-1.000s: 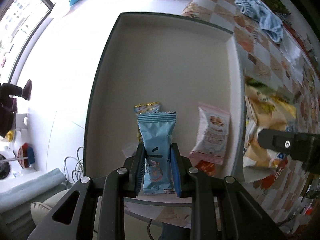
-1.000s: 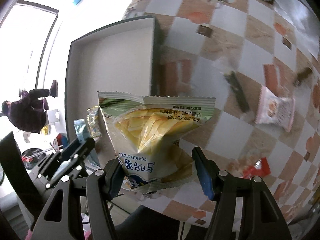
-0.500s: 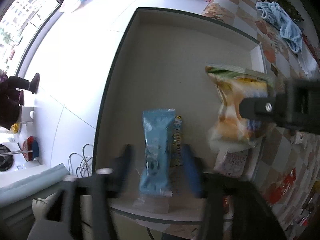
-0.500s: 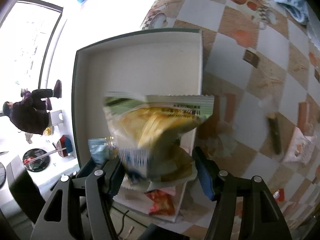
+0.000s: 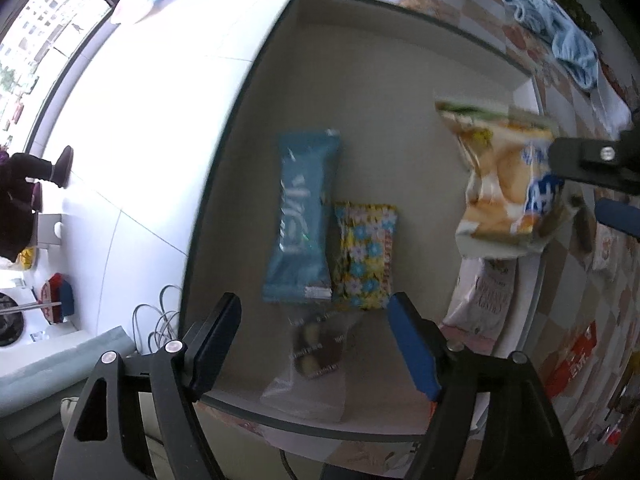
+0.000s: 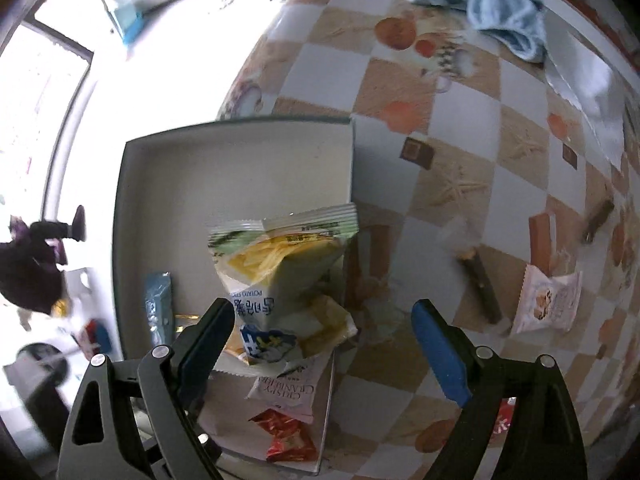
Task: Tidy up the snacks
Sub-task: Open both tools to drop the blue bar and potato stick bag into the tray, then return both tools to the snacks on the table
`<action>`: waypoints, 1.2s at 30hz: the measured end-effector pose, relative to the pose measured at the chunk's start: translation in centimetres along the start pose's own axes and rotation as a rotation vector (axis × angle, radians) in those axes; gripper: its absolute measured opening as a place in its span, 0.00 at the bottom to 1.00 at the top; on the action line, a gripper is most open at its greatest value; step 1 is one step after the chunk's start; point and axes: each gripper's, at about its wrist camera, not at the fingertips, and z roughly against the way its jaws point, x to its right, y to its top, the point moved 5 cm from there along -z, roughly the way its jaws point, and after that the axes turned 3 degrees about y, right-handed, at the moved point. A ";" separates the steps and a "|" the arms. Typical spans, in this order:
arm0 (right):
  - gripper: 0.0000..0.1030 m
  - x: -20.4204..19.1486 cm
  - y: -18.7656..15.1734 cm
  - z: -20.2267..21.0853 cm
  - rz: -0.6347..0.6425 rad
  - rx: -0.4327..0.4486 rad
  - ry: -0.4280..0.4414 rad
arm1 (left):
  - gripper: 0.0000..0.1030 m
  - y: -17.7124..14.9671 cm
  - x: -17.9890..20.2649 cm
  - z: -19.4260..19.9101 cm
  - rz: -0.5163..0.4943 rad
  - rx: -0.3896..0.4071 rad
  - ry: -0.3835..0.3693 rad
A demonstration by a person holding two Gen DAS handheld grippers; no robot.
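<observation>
Two grippers show, and both of ours stand with jaws spread wide. Our left gripper (image 5: 314, 344) grips nothing and hangs over the near end of the shallow grey rectangular tray (image 5: 256, 92). Our right gripper (image 6: 324, 340) has its fingers apart around the yellow-and-green potato-stick bag (image 6: 280, 280); the bag touches the left finger, yet we cannot tell whether it is loose or resting on anything, and in the left view it is blurred above the tray's right side (image 5: 508, 184).

On the tray floor lie a long light-blue foil packet (image 5: 302, 216) and, just beside it, a yellow flower-patterned packet (image 5: 366, 256). A clear plastic wrapper with dark pieces inside (image 5: 316, 356) lies nearer us, its contents hard to make out. A pale pink cranberry-crisp pouch (image 6: 290, 388) is partly hidden under the potato-stick bag, and a red crinkled packet (image 6: 286, 436) lies at the tray's near corner.

We see the tray on a table under a beige-and-white checked cloth (image 6: 460, 184), where a second pink pouch (image 6: 548, 300), a dark stick-shaped snack (image 6: 480, 284) and a crumpled light-blue towel (image 6: 488, 4) lie. A bright white tiled floor (image 5: 160, 92) and a window (image 5: 36, 36) fill the left.
</observation>
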 end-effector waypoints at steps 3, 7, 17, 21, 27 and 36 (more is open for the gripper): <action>0.88 2.4 -0.6 0.6 -0.021 -0.013 0.030 | 0.77 -0.6 0.6 0.1 -0.036 0.002 0.007; 0.88 4.4 -1.8 1.3 -0.087 -0.015 0.027 | 0.77 -0.4 2.0 1.1 -0.072 0.031 0.002; 0.88 17.7 -7.5 2.2 -0.354 -0.085 -0.080 | 0.77 0.0 6.9 3.9 -0.208 0.067 -0.030; 0.88 22.5 -8.9 2.7 -0.471 -0.097 -0.084 | 0.77 -0.3 10.3 5.2 -0.298 0.089 -0.044; 0.88 27.8 -11.7 3.5 -0.577 -0.125 -0.050 | 0.77 -1.2 14.7 6.0 -0.401 0.087 -0.059; 0.92 28.7 -14.9 2.0 -0.517 -0.203 -0.059 | 0.77 -0.1 17.3 5.8 -0.368 0.046 -0.108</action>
